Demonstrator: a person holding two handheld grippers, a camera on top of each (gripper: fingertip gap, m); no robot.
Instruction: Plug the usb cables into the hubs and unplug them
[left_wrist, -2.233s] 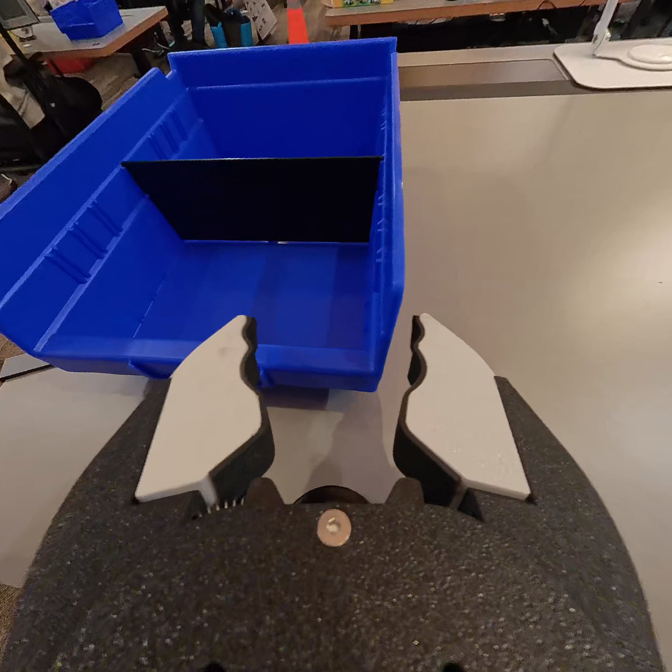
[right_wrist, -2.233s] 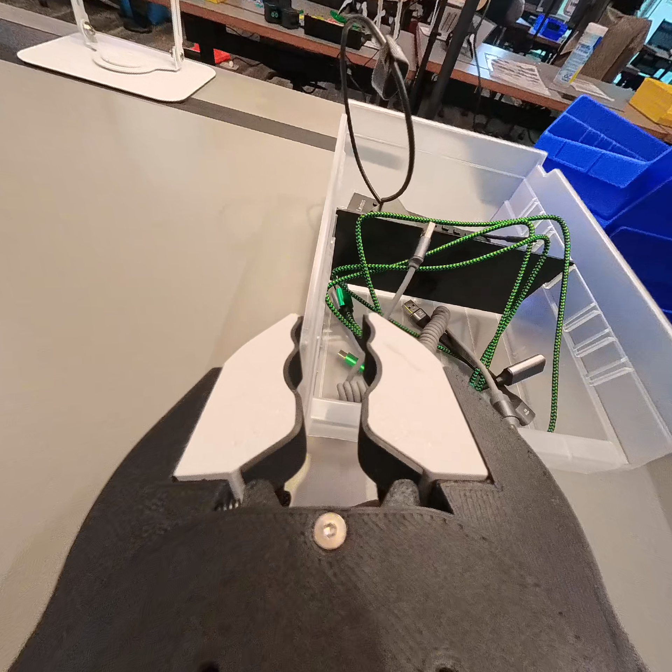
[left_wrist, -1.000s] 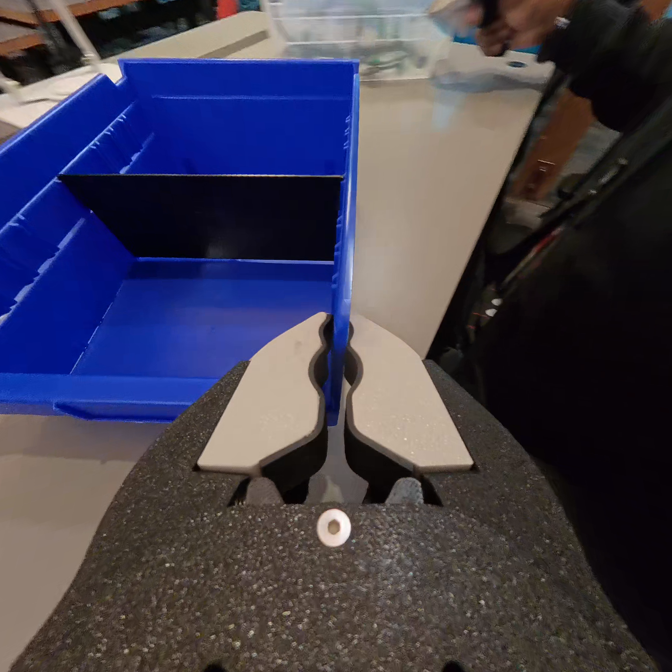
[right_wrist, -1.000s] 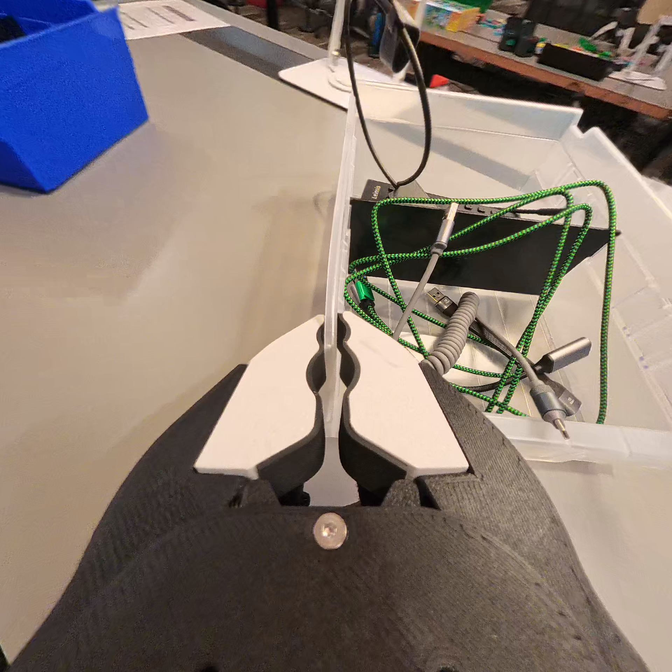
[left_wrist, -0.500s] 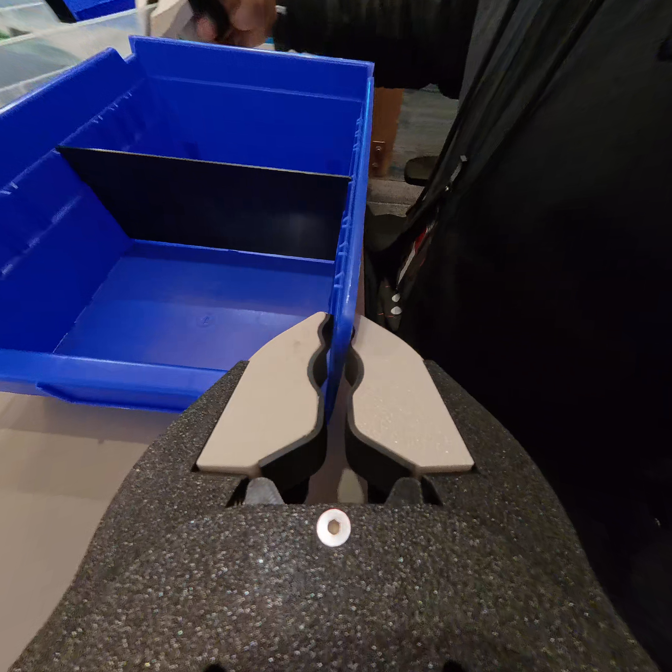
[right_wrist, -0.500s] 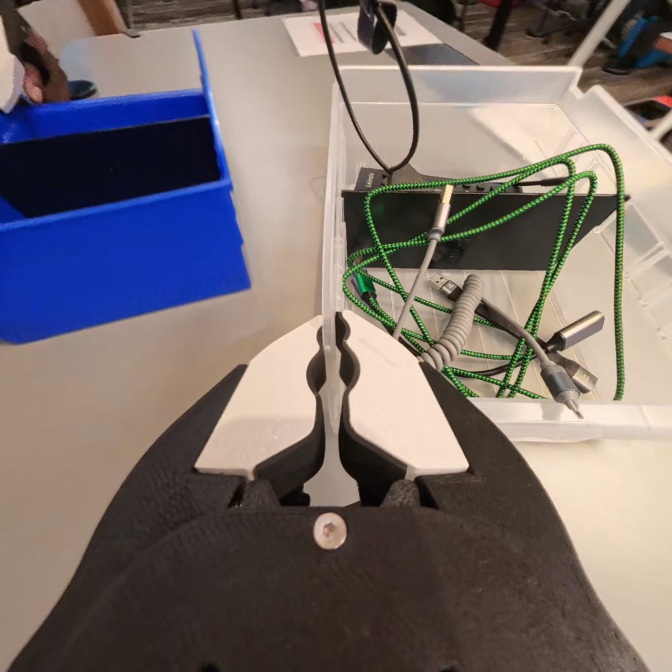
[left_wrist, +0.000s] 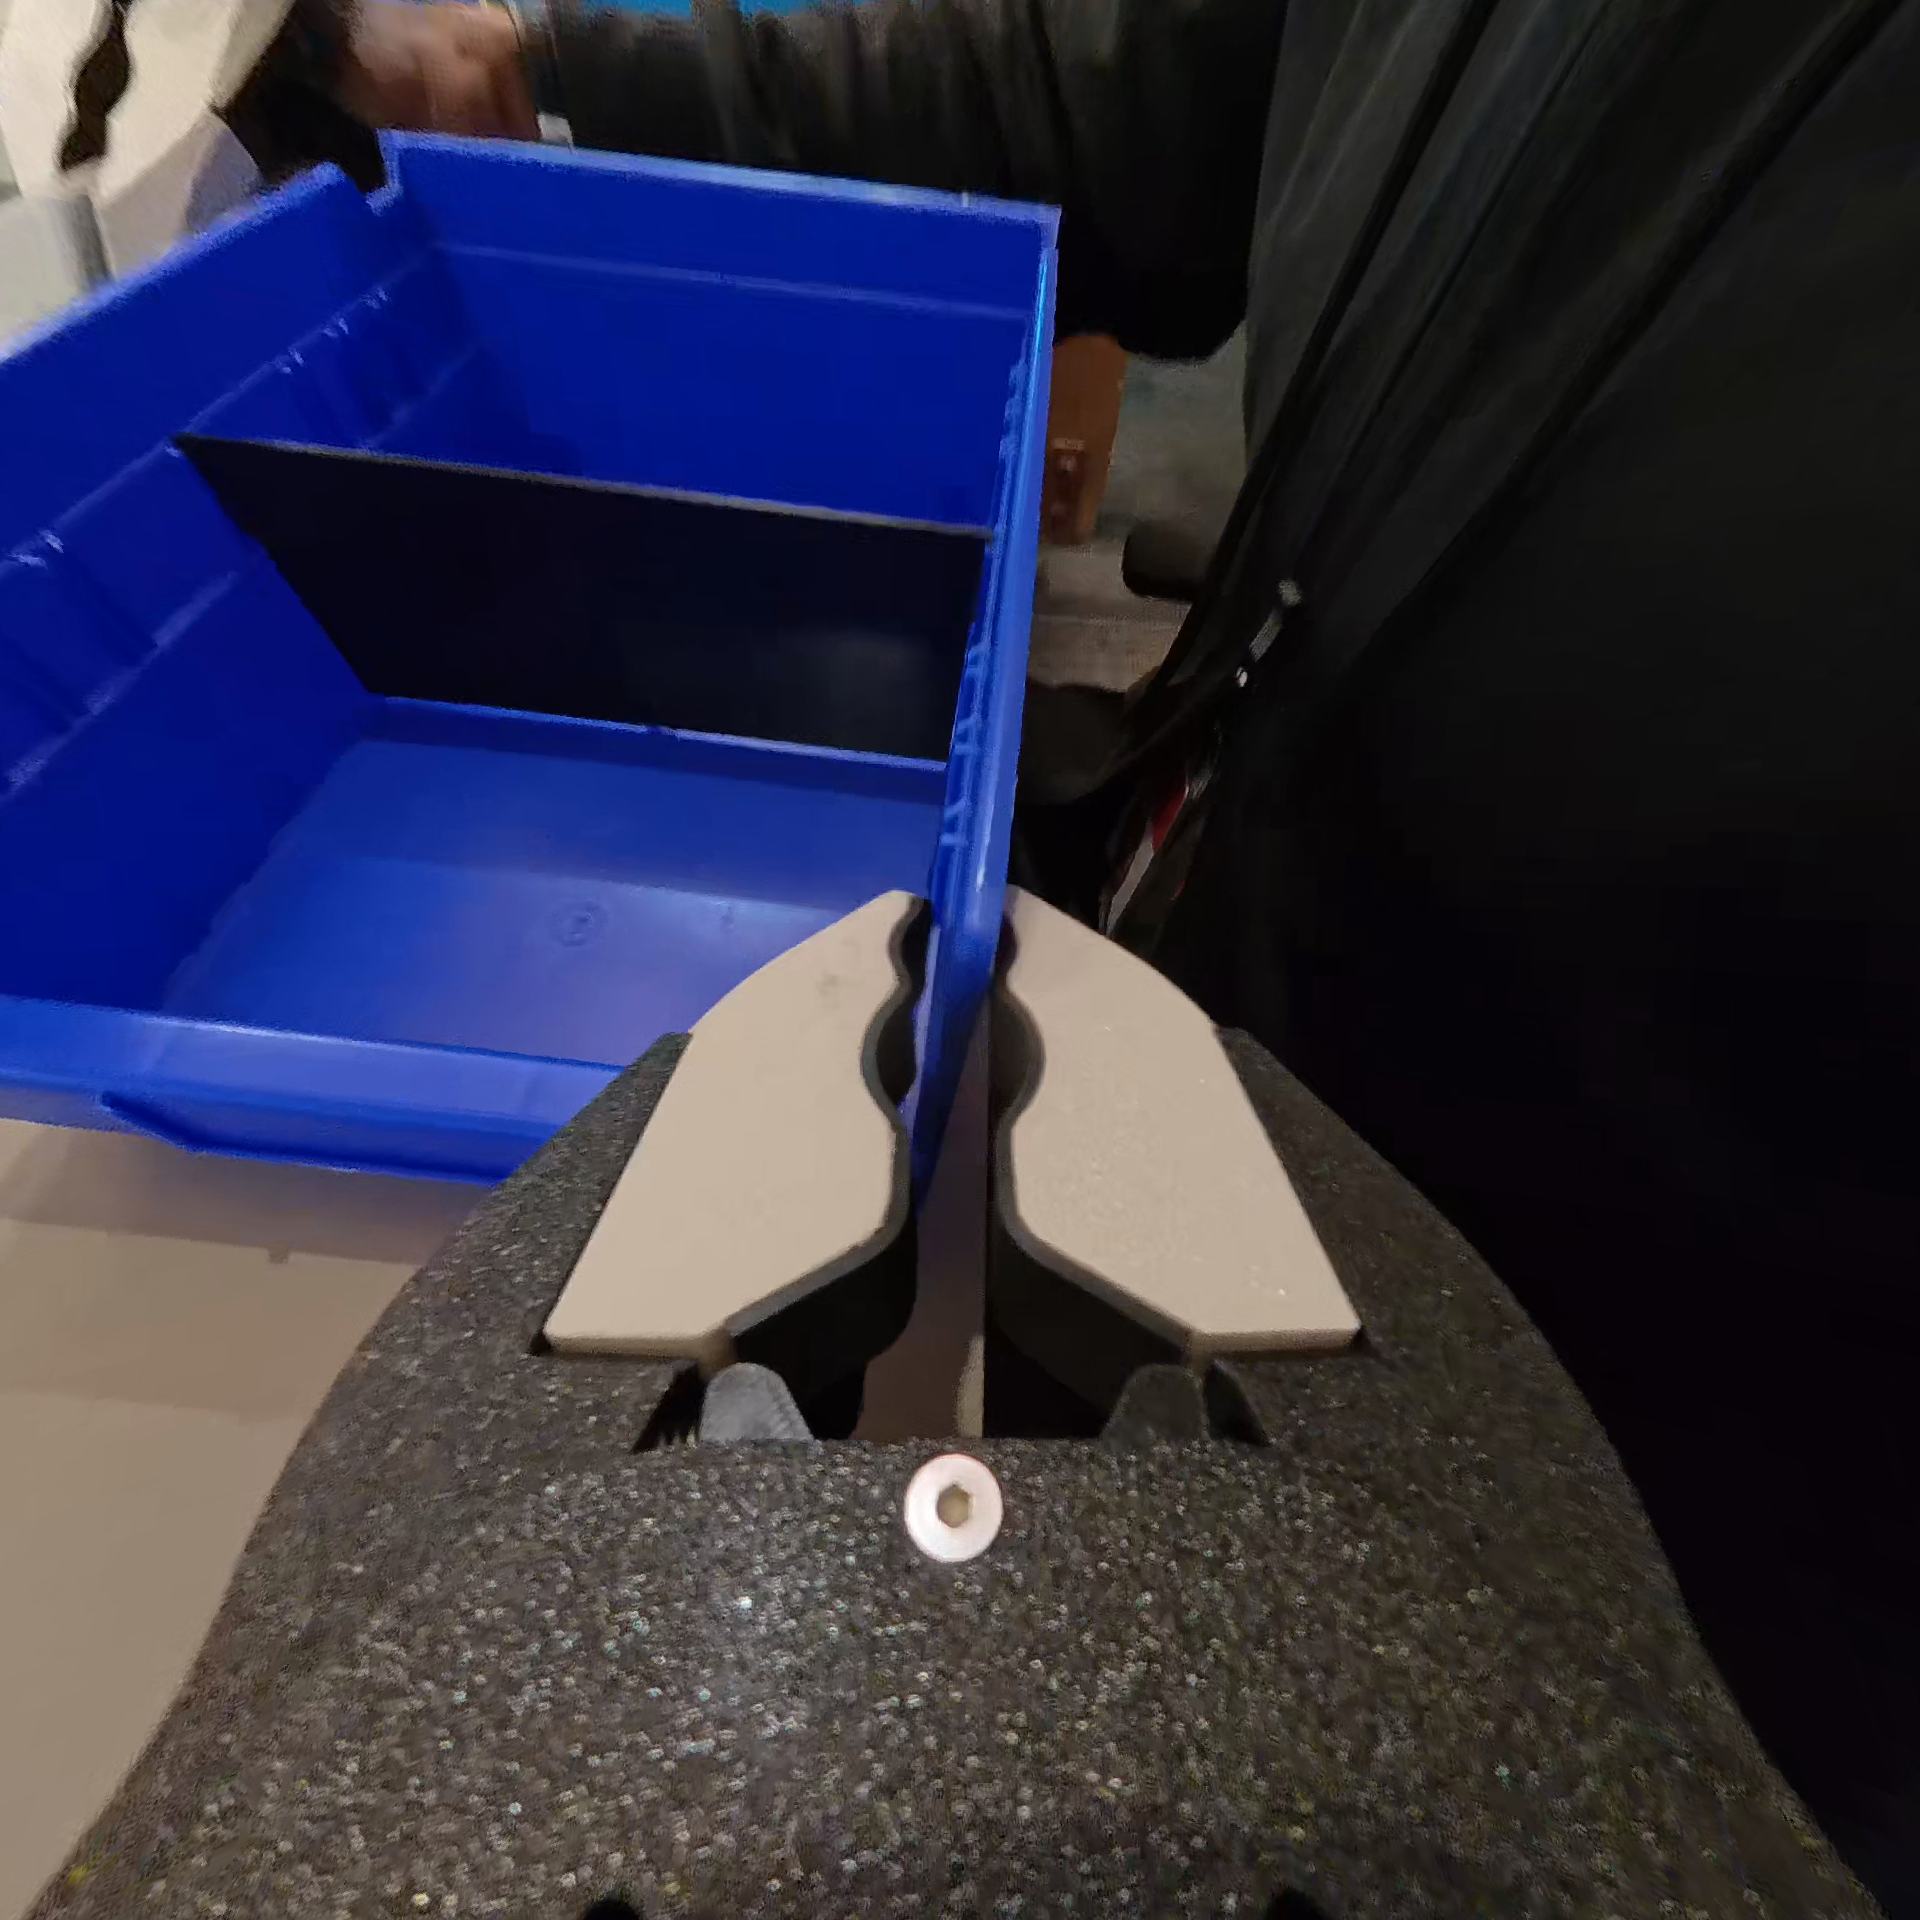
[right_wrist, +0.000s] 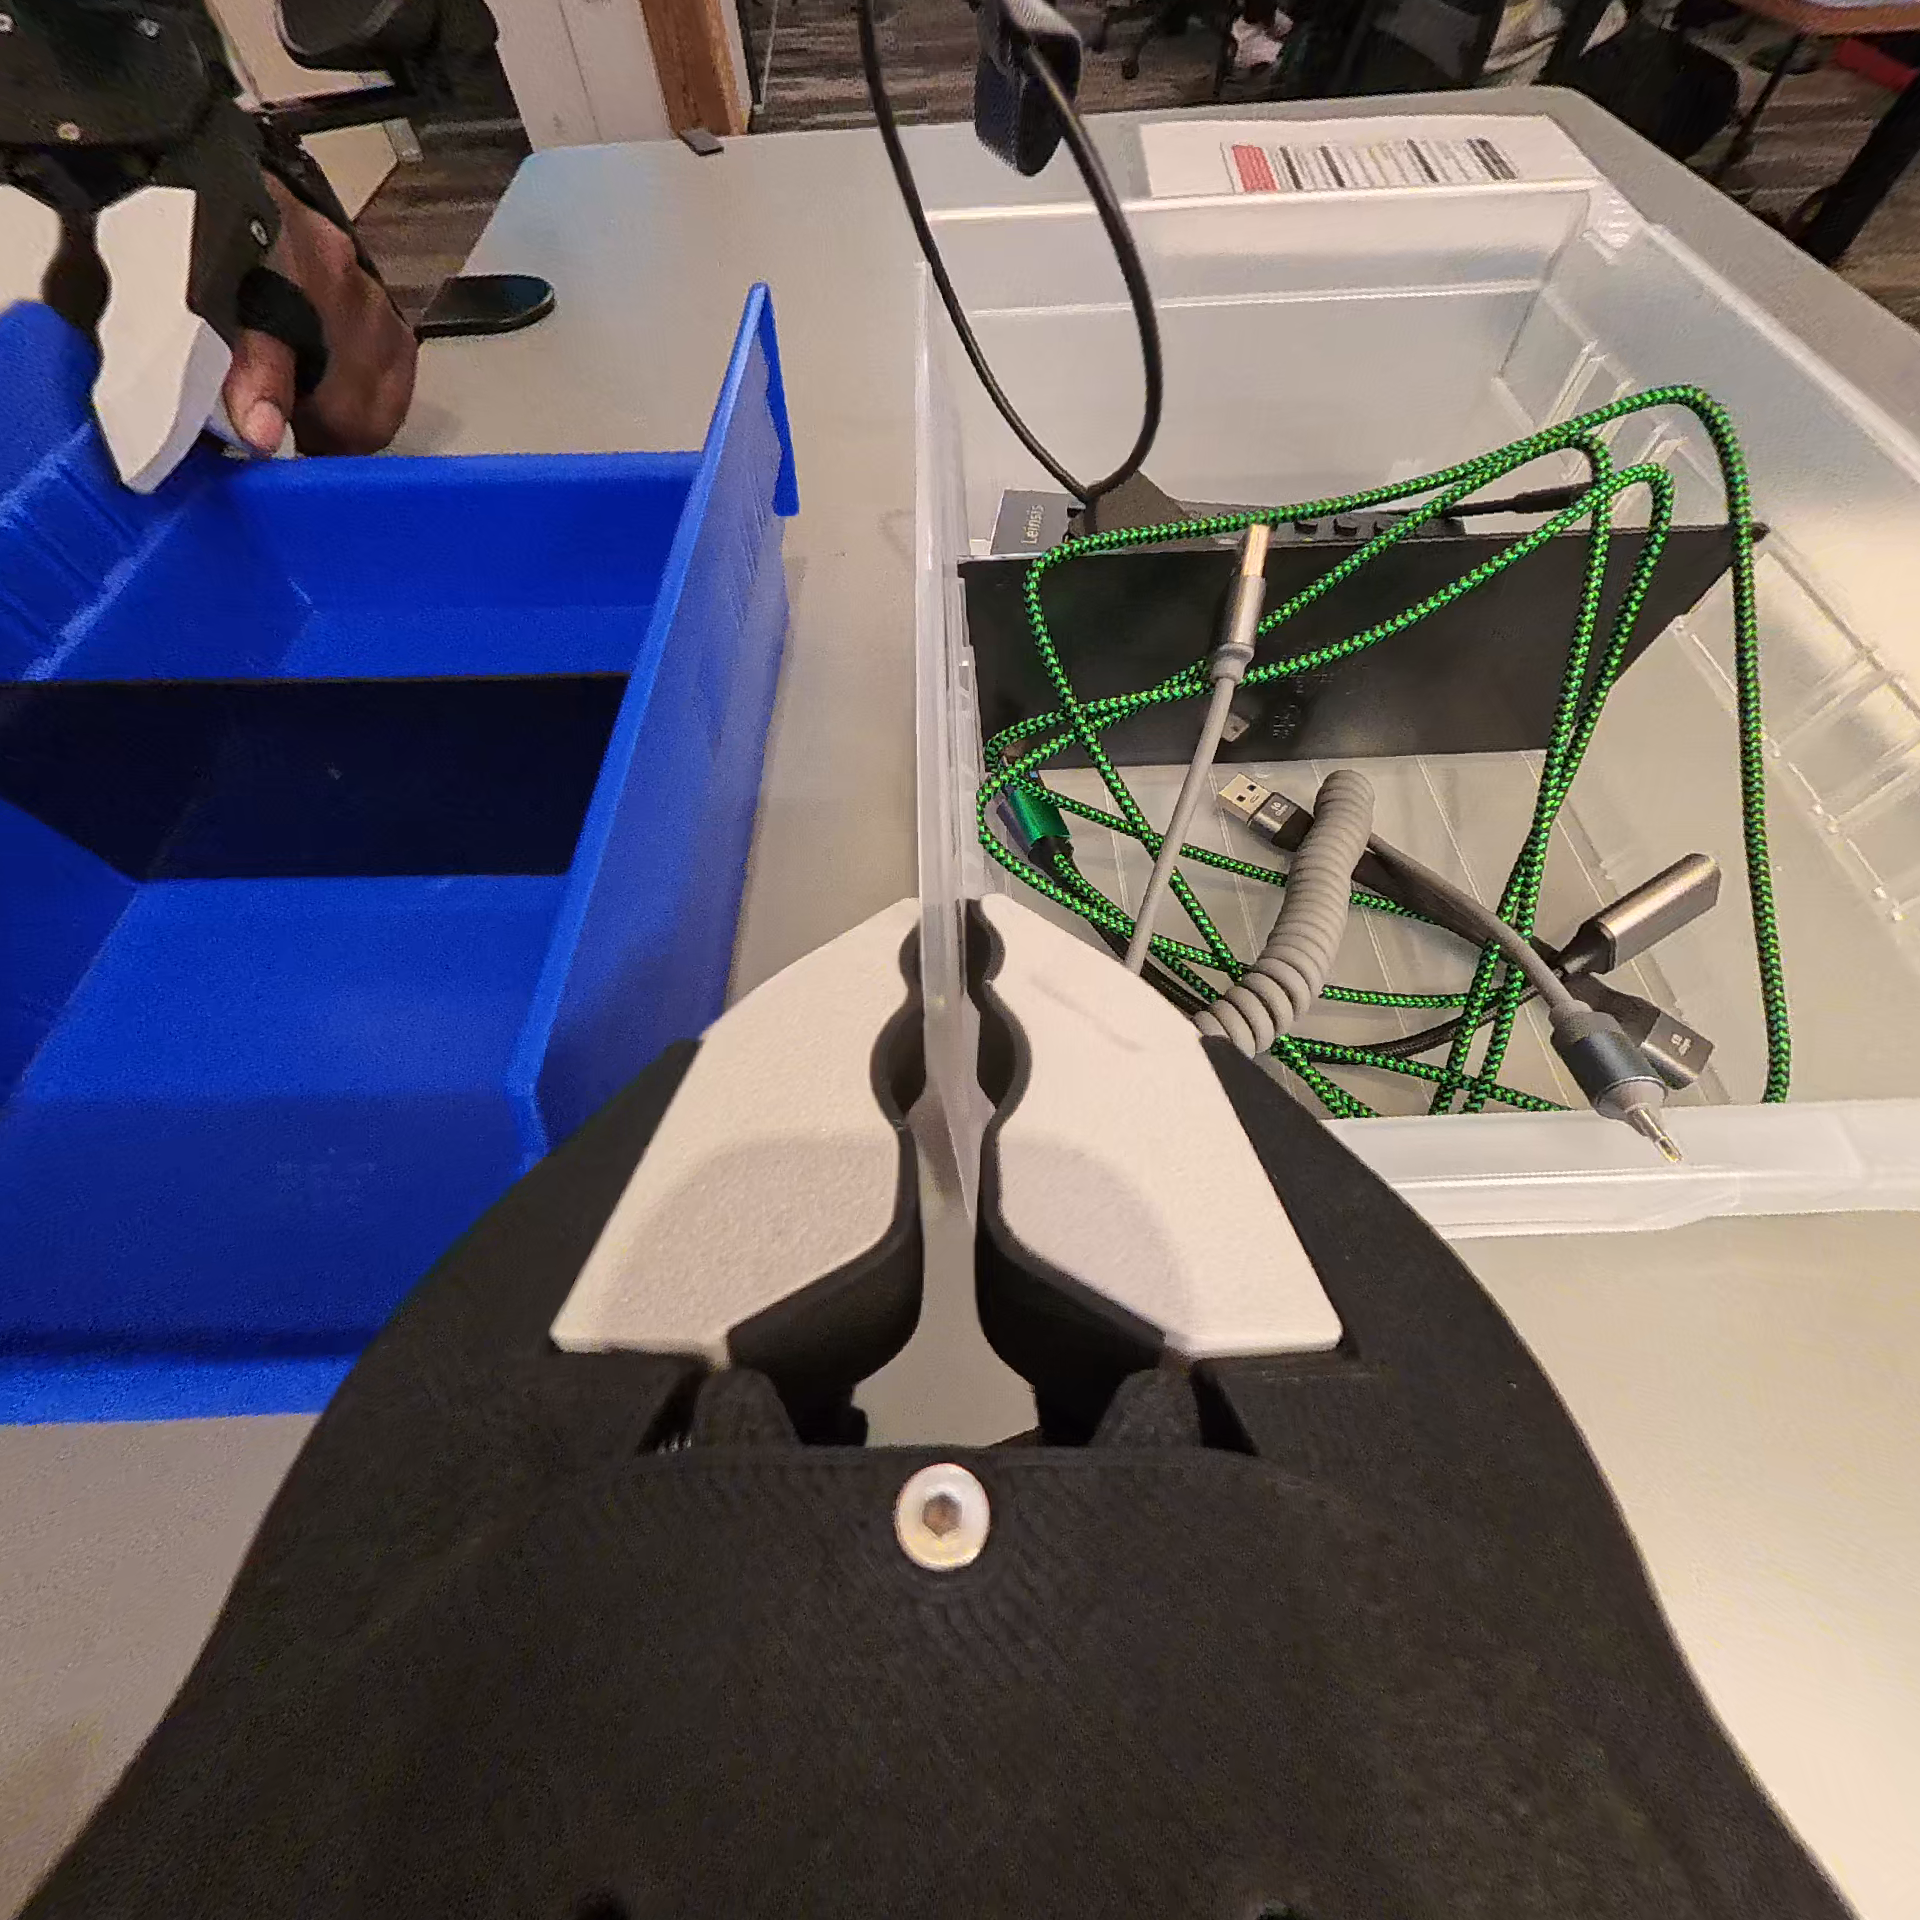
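My right gripper is shut on the left wall of a clear plastic bin. In the bin lie a green braided cable, a grey coiled cable, a grey cable with a USB plug and other plugs. A hub sits behind a black divider, with a black cable rising from it. My left gripper is shut on the right wall of an empty blue bin. The blue bin stands just left of the clear one.
The blue bin has a black divider. A person's dark clothing fills the right of the left wrist view. On the grey table lie a dark flat object and a printed sheet. A hand holds the left gripper. My right fingertips sit around 30 cm from my left ones.
The blue bin has swung in from the left and now stands close beside the clear bin. Both grippers kept their hold on the bin walls while the views turned.
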